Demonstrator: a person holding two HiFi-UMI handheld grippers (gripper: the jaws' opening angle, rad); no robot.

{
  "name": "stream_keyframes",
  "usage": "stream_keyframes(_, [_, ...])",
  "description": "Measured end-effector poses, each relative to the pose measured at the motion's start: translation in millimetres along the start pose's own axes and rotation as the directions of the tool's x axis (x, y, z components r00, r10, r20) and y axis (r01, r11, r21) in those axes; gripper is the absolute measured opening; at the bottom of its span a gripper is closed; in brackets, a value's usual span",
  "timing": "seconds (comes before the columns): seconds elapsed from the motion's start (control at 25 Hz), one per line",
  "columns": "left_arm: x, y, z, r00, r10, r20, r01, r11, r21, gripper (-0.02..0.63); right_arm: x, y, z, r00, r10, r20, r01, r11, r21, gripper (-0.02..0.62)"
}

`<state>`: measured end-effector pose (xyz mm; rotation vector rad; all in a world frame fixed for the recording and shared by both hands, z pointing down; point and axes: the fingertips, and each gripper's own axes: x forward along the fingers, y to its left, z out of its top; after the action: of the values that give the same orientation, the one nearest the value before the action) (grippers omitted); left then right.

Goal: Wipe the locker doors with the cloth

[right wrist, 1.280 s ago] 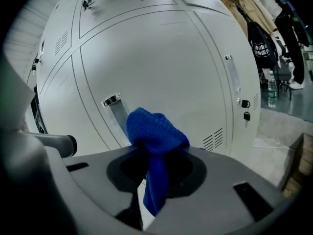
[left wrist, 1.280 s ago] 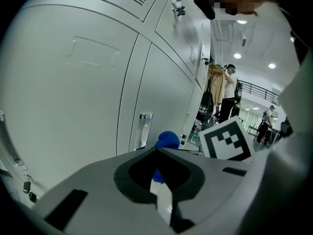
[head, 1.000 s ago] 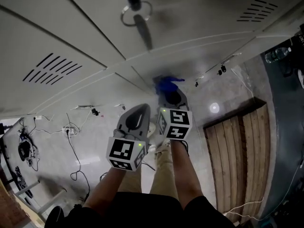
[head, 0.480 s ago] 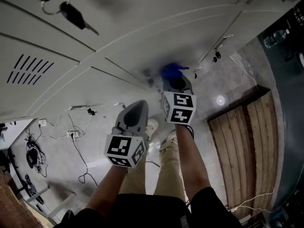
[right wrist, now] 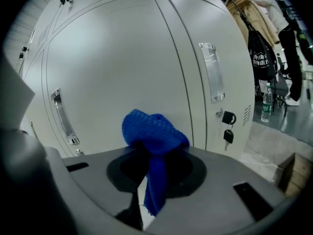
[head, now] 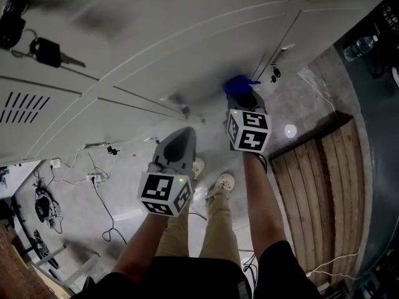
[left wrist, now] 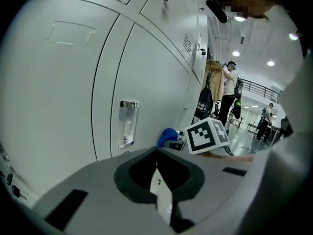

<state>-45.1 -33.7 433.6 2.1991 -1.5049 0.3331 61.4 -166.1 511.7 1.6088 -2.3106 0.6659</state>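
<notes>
The right gripper (right wrist: 155,153) has its jaws clamped on a bunched blue cloth (right wrist: 154,131), and its own view shows a tail of the cloth hanging down between them. From above, the cloth sits right up at the pale grey locker doors (head: 187,36), by the seam between two of them. I cannot tell whether it presses on the metal.

The left gripper (left wrist: 157,156) has its jaws together with nothing between them. It hangs lower and further from the doors than the right one.

Only the head view shows a key (head: 47,52) hanging in a lock near the upper left edge, cables (head: 100,192) trailing over the grey floor (head: 124,167), and a wooden pallet (head: 318,192) at the right.

The right gripper view adds two long clear handles, one on each door (right wrist: 211,72), and a water bottle (right wrist: 267,102) on the floor further along. The left gripper view looks down the row to hanging bags (left wrist: 204,104), a person (left wrist: 228,94) standing beside them, and ceiling lights (left wrist: 239,18) beyond.
</notes>
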Motion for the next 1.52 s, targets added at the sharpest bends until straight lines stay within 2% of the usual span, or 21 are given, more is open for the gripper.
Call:
stream_keyframes(0.2, [10,-6,0,1.0,-0.012,-0.013,0.012,1.0,0.005,0.009,4,-36,4,0.998,-0.059,-0.011,0.059,0.998,0.013,0.077])
stream_keyframes(0.36, [15,-8,-6,0.999,-0.017,-0.037,0.017,1.0,0.003,0.009,6,-56,10,0.995,-0.1,-0.017,0.099,0.995,-0.027,0.077])
stream_keyframes(0.44, [16,-8,-8,0.999,-0.016,-0.045,0.016,1.0,-0.001,0.009,6,-64,11,0.993,-0.113,-0.019,0.113,0.994,0.001,0.077])
stream_keyframes(0.72, [17,-1,-9,0.999,-0.014,-0.046,0.013,1.0,-0.011,0.009,4,-66,7,0.989,-0.144,-0.014,0.145,0.989,0.038,0.077])
stream_keyframes(1.16, [4,9,-16,0.998,-0.024,-0.05,0.022,0.999,-0.024,0.009,-14,-17,-31,0.995,-0.079,-0.065,0.081,0.996,0.026,0.077])
stream_keyframes(1.36, [-4,17,-23,0.998,-0.018,-0.058,0.016,0.999,-0.03,0.009,-15,28,-55,0.994,-0.004,-0.109,0.007,0.999,0.033,0.077])
stream_keyframes(1.52, [-8,23,-25,0.998,-0.009,-0.059,0.007,0.999,-0.032,0.009,-15,70,-67,0.986,0.077,-0.15,-0.08,0.997,-0.012,0.077])
